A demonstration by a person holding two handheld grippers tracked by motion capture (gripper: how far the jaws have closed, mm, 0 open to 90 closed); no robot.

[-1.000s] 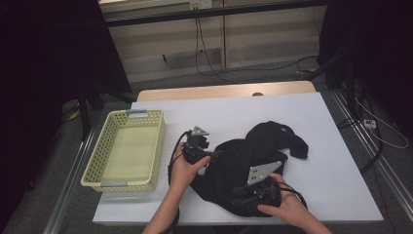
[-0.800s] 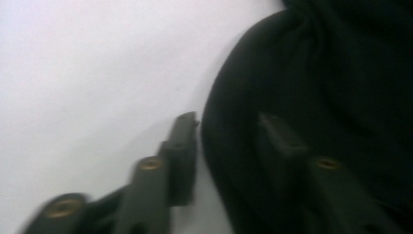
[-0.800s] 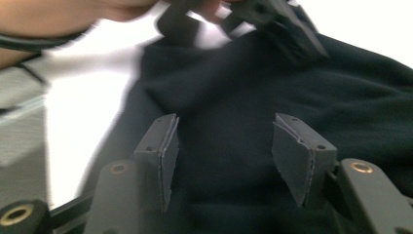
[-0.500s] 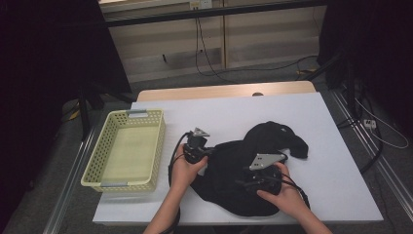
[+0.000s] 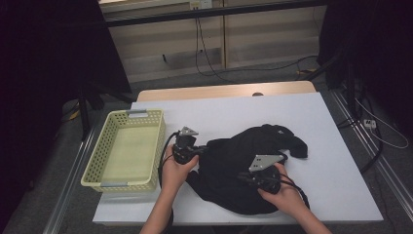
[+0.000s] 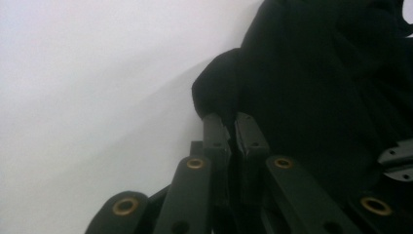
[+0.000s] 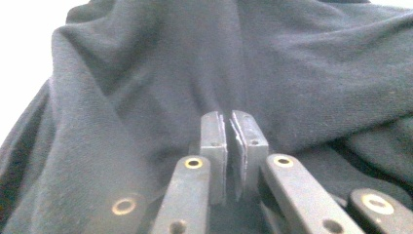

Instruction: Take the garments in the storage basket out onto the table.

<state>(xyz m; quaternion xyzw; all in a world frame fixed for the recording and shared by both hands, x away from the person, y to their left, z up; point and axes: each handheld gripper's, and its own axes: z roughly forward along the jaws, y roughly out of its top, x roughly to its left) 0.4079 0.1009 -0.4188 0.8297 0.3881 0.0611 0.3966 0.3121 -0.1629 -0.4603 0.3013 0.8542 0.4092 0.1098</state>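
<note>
A crumpled black garment lies on the white table, right of centre. My left gripper is at the garment's left edge. In the left gripper view its jaws have just closed and pinch a fold of the dark cloth. My right gripper rests on the front part of the garment, with a hand behind it. In the right gripper view its jaws have just closed, and a ridge of the cloth runs in between the pads.
A pale yellow plastic basket with nothing in it stands at the table's left side. Bare white tabletop lies behind and right of the garment. Cables trail on the floor beyond the table.
The right gripper has edged a little away from the table's front edge, onto the garment. The left gripper has shifted slightly at the garment's left edge.
</note>
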